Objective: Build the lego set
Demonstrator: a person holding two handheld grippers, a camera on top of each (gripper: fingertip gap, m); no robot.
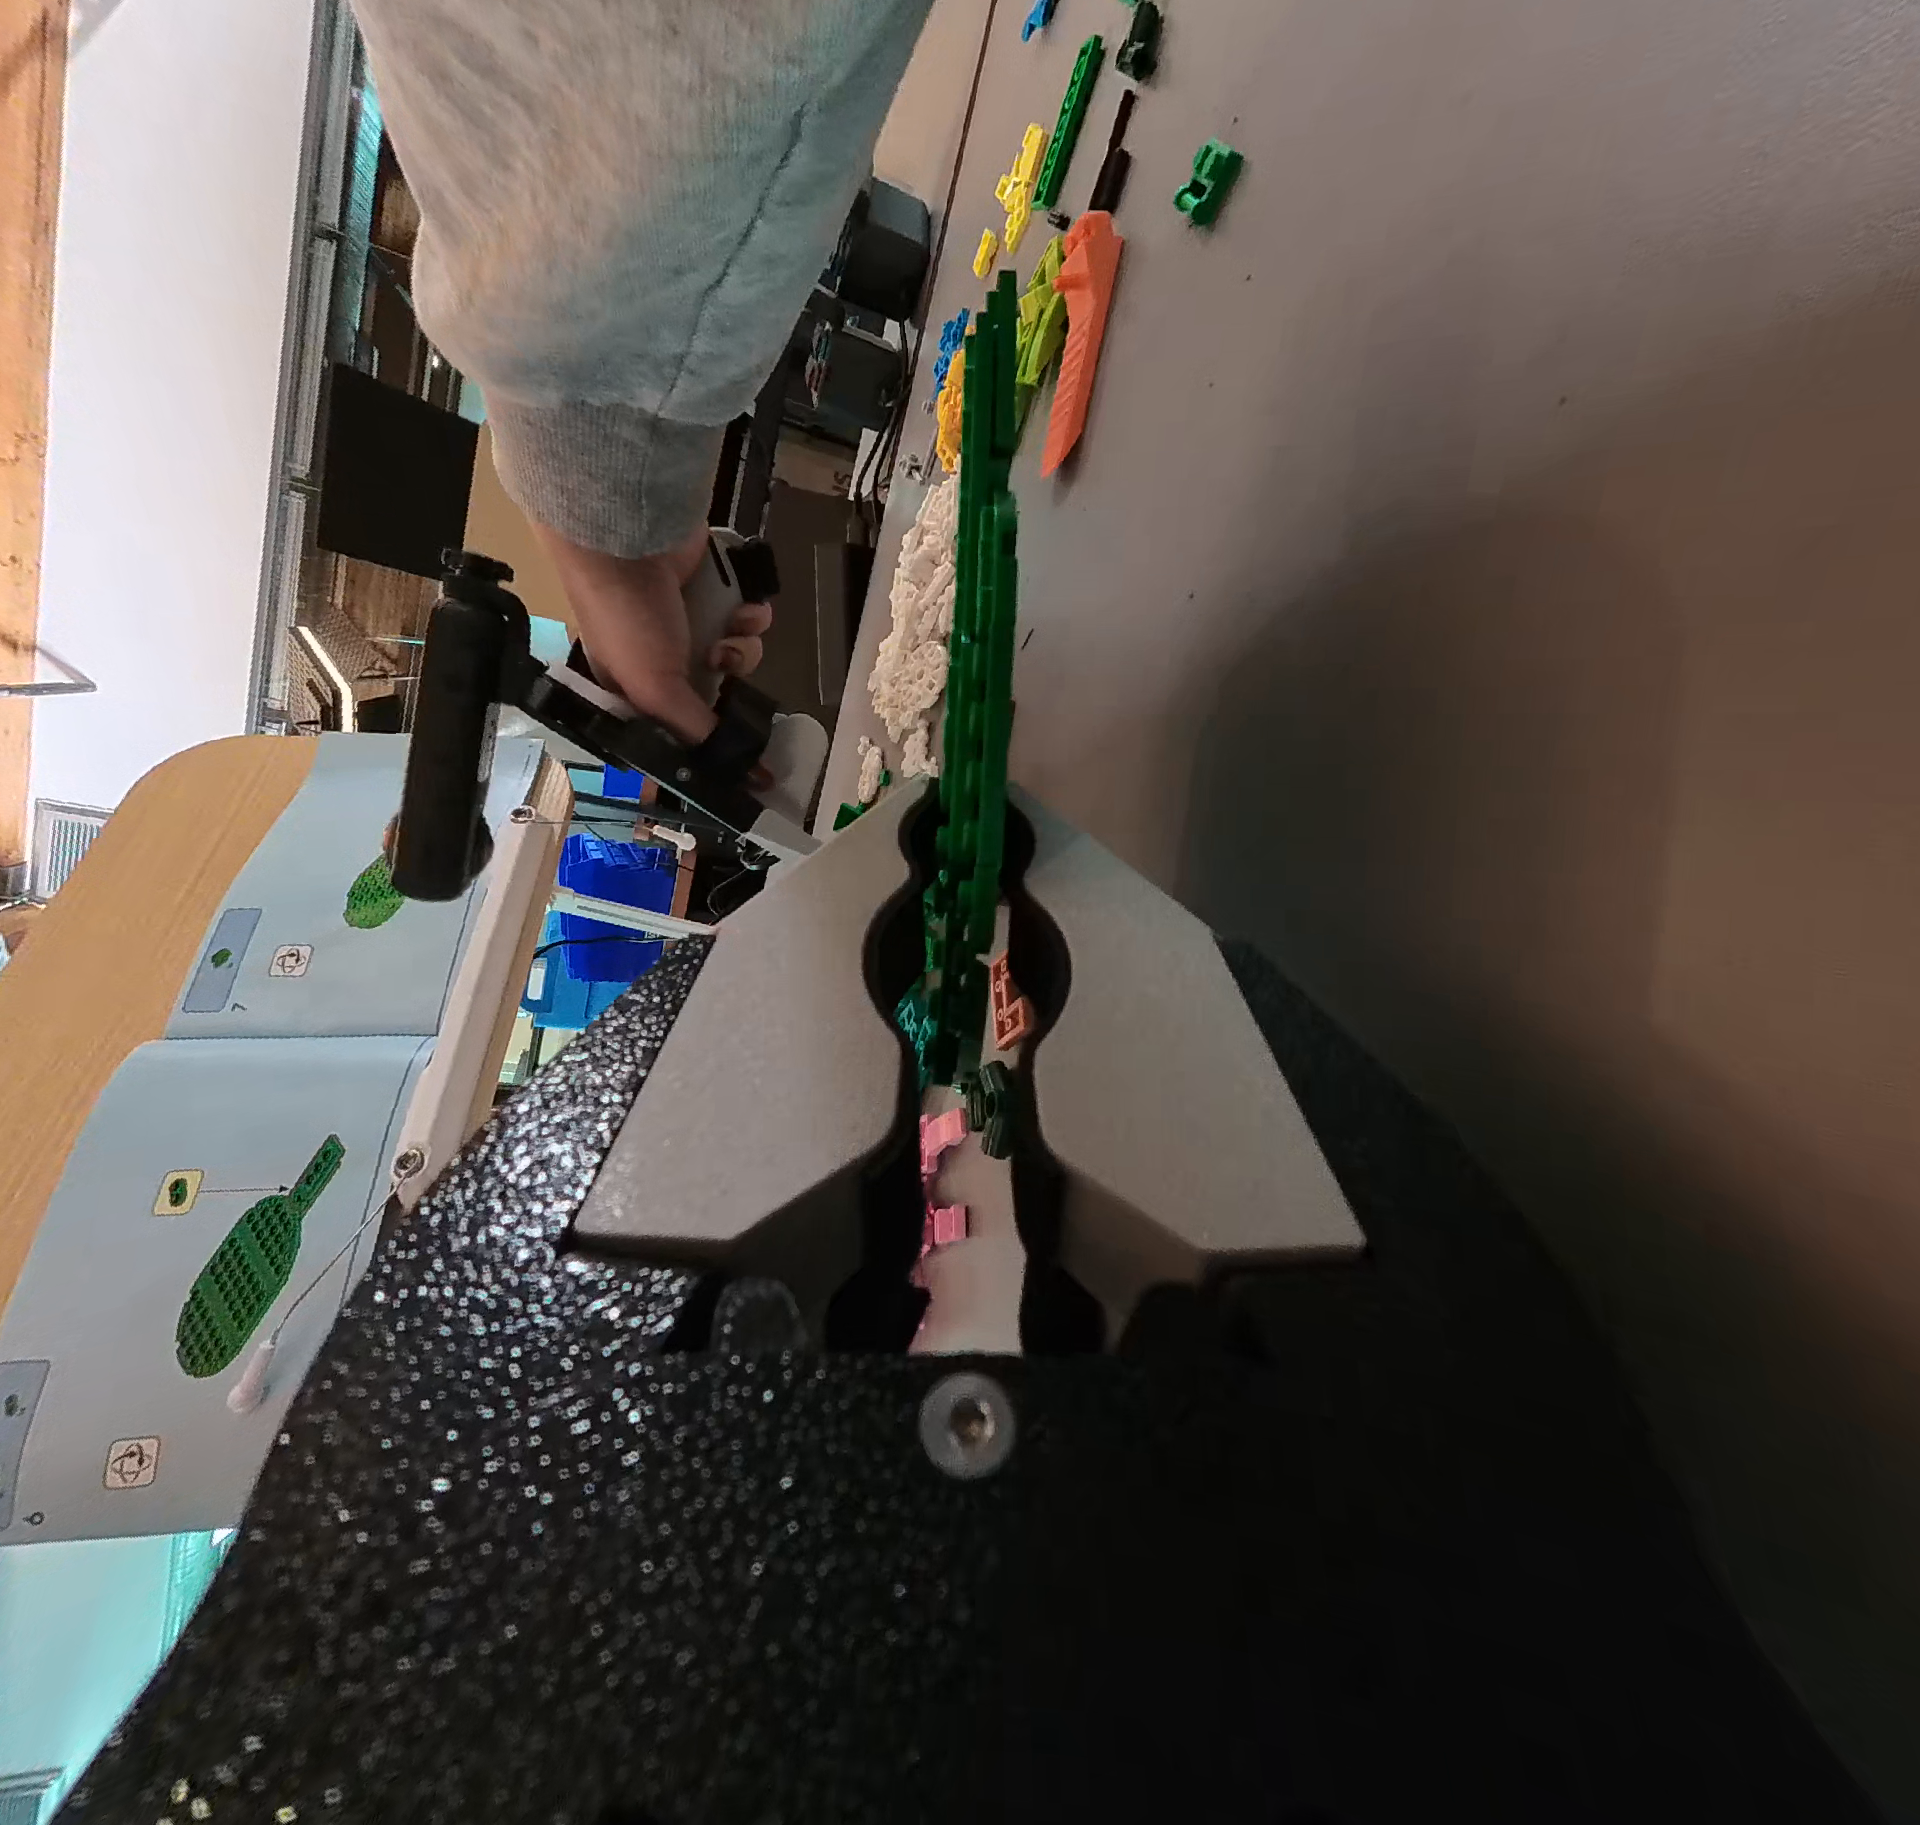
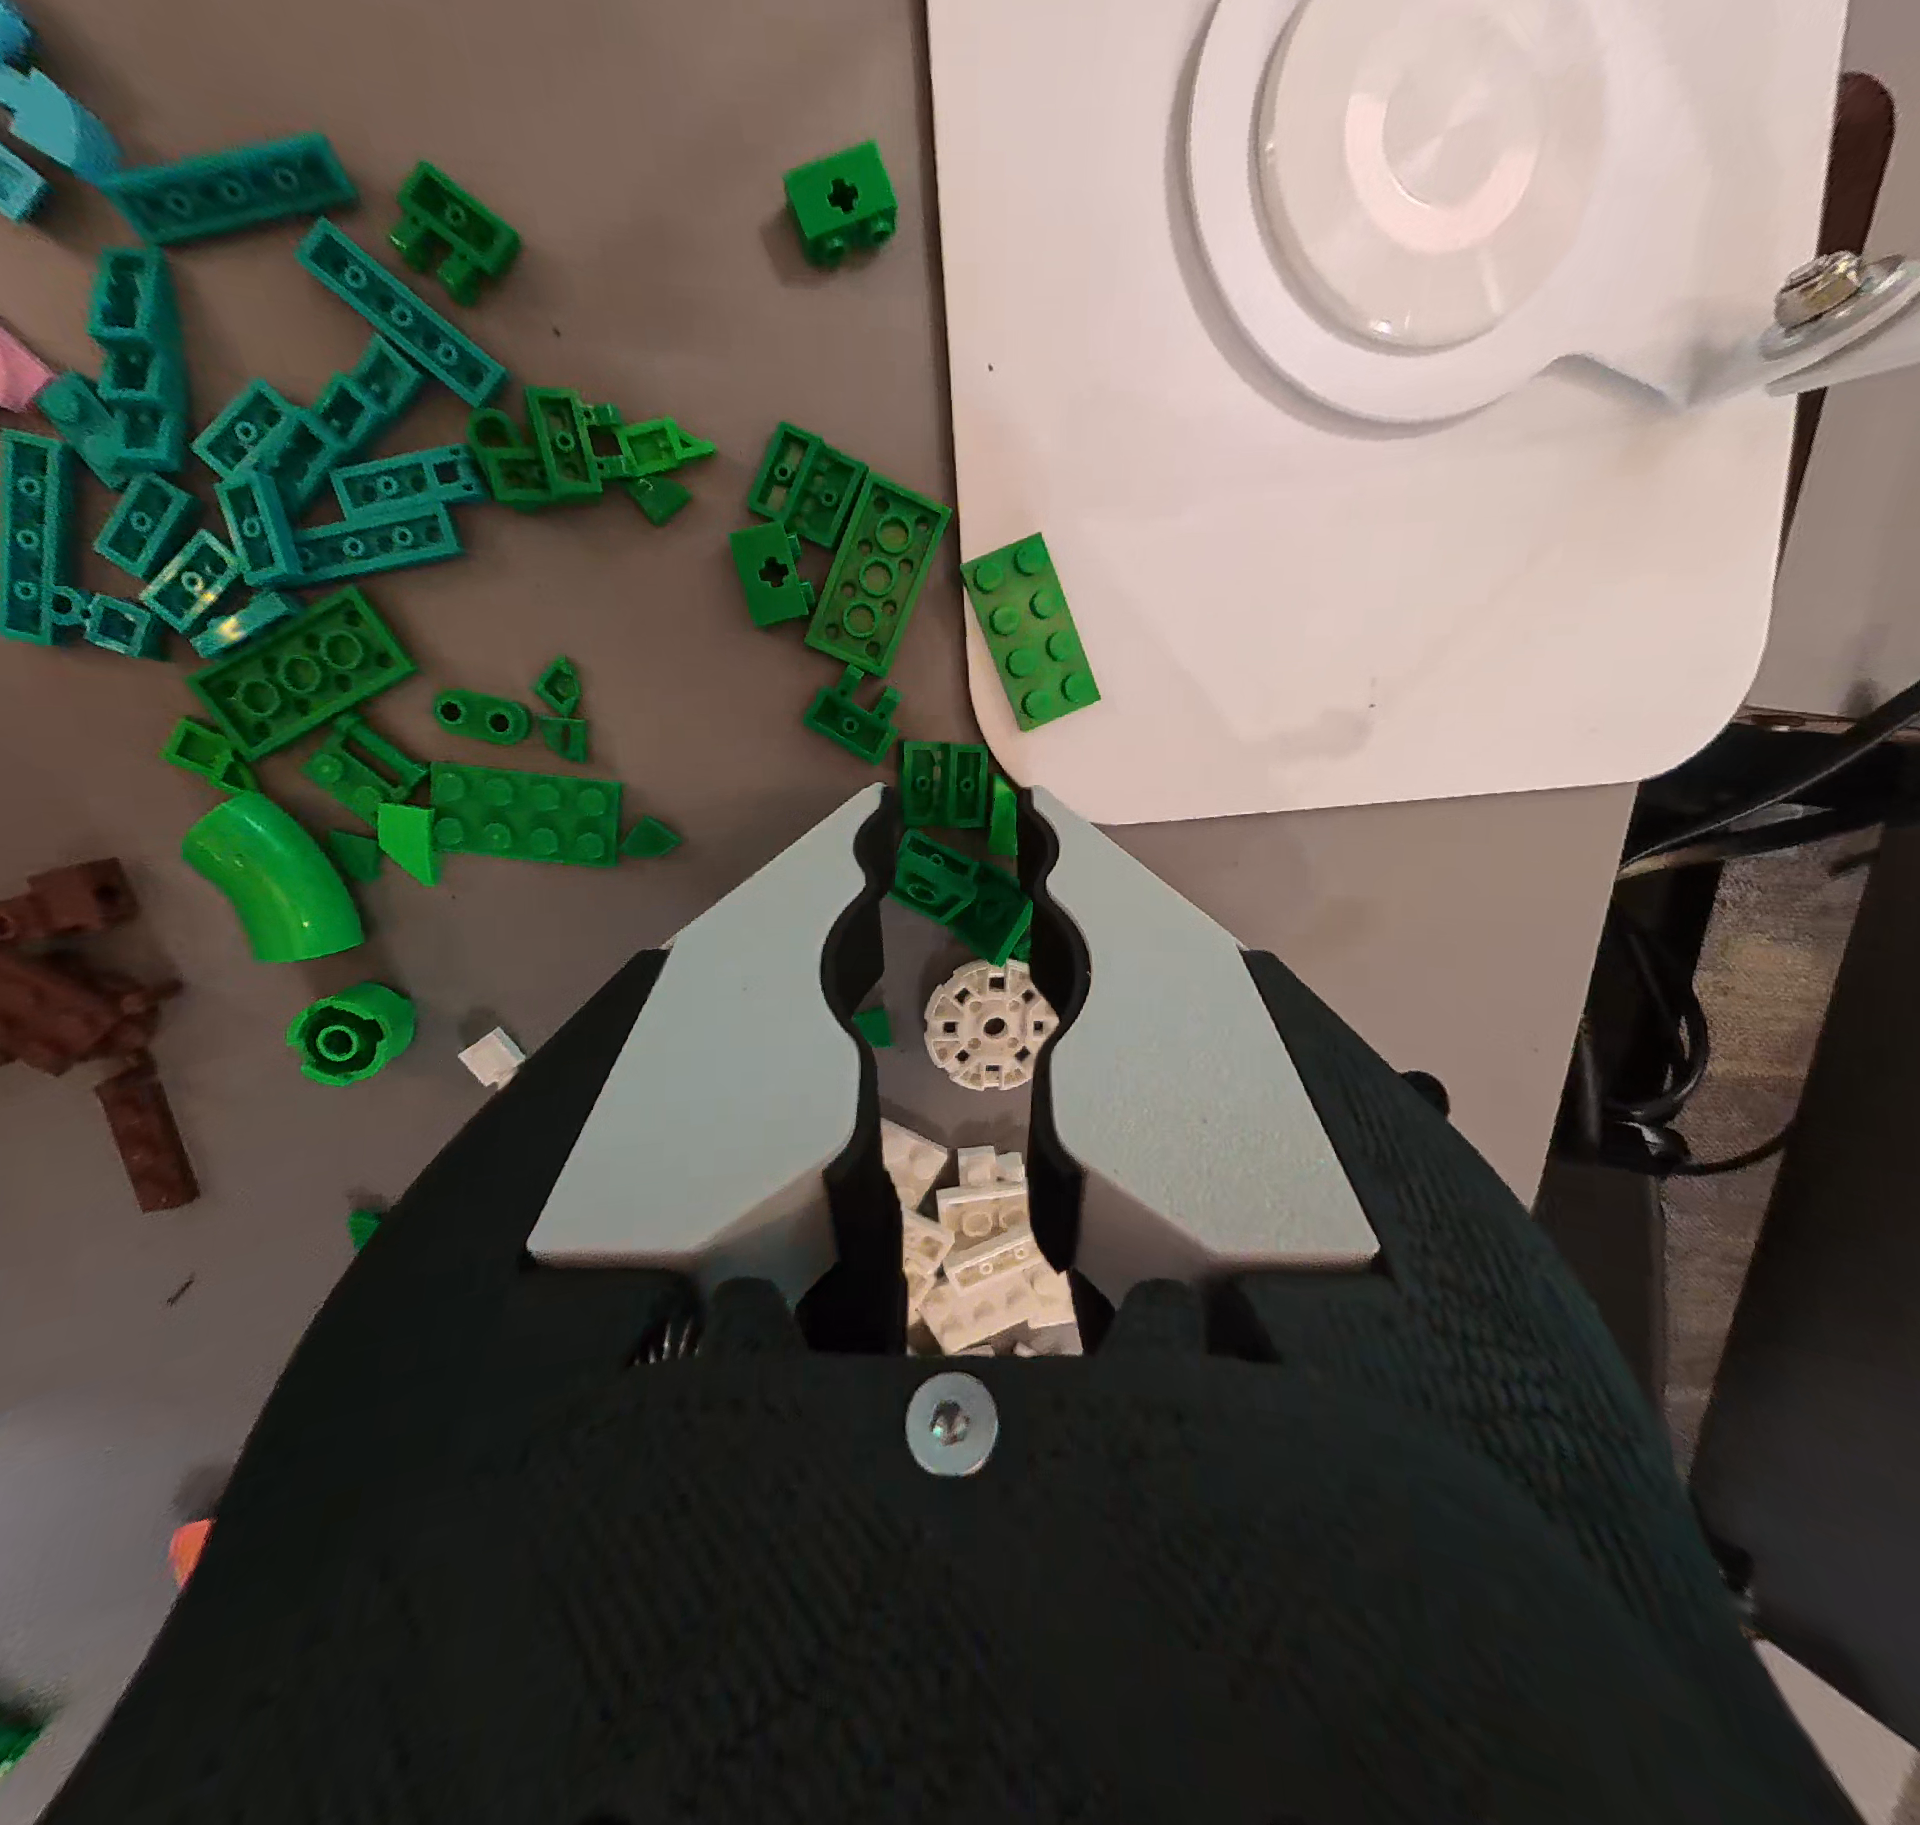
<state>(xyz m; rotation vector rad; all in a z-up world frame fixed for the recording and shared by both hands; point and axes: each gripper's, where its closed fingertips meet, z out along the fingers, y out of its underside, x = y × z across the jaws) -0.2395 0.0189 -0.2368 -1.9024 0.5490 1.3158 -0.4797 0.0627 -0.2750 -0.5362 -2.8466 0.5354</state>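
Left gripper (image 1: 971,819) clamped on a dark green brick assembly; right gripper (image 2: 956,819) parted over loose green pieces.

The left jaws stand nearly together, both pads pressing on the edge of the long green studded plate assembly (image 1: 982,632), which runs away from the fingertips above the grey table (image 1: 1455,425). Just beside it lie a heap of white pieces (image 1: 920,622) and an orange wedge-shaped piece (image 1: 1081,352); at far left stands an open instruction booklet (image 1: 260,1100). The right jaws are moderately apart — small green bricks (image 2: 940,840) lie on the table between them, and whether either pad presses on one cannot be told. A white round gear-like piece (image 2: 992,1027) sits nearer the palm, and a white mat (image 2: 1351,528) carrying a green two-by-four plate (image 2: 1029,632) lies just beyond the right fingertip.
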